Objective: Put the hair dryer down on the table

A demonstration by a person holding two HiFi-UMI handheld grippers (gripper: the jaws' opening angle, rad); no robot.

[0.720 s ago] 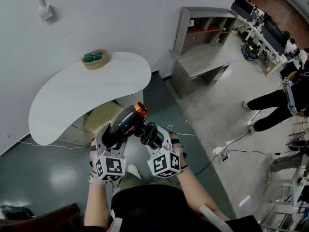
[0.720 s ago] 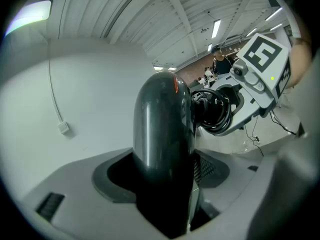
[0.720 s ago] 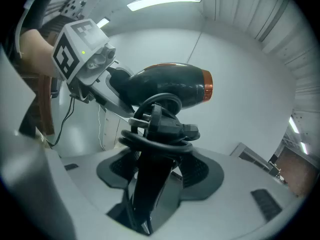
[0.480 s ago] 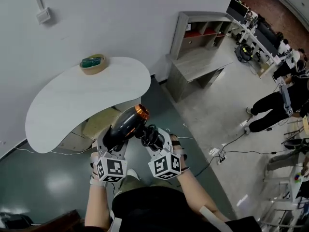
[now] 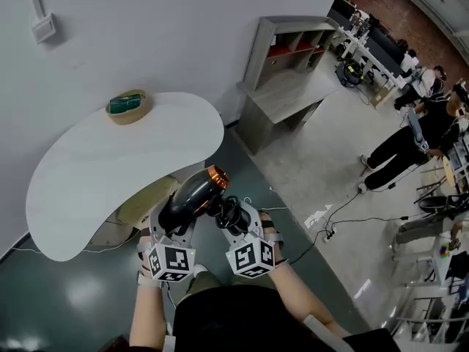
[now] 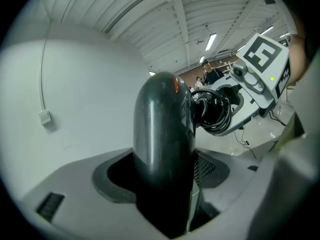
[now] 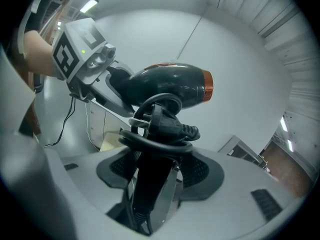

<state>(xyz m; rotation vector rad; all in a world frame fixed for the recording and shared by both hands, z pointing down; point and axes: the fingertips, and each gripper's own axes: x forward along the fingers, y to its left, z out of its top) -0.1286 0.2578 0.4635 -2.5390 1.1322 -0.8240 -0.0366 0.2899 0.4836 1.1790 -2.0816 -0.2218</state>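
Note:
The hair dryer (image 5: 192, 193) is dark grey with an orange ring at its nozzle, and both grippers hold it in the air in front of the person. My left gripper (image 5: 173, 229) is shut on its barrel (image 6: 162, 129), which fills the space between the jaws. My right gripper (image 5: 236, 224) is shut on the black handle (image 7: 150, 184), with the cord (image 7: 160, 129) coiled round it just above the pads. The white kidney-shaped table (image 5: 88, 174) lies ahead and to the left, and the nozzle hangs just off its near right edge.
A tan ring-shaped holder with something green in it (image 5: 127, 106) sits at the table's far end. A pale yellowish object (image 5: 150, 196) shows under the table. A grey desk with shelves (image 5: 286, 72) stands against the wall on the right. Cables (image 5: 330, 229) lie on the floor, and people (image 5: 410, 138) stand at the far right.
Both grips on the hair dryer are unchanged. The view has swung a little, so the table and room have slid left and the dryer's nozzle sits closer to the table's edge.

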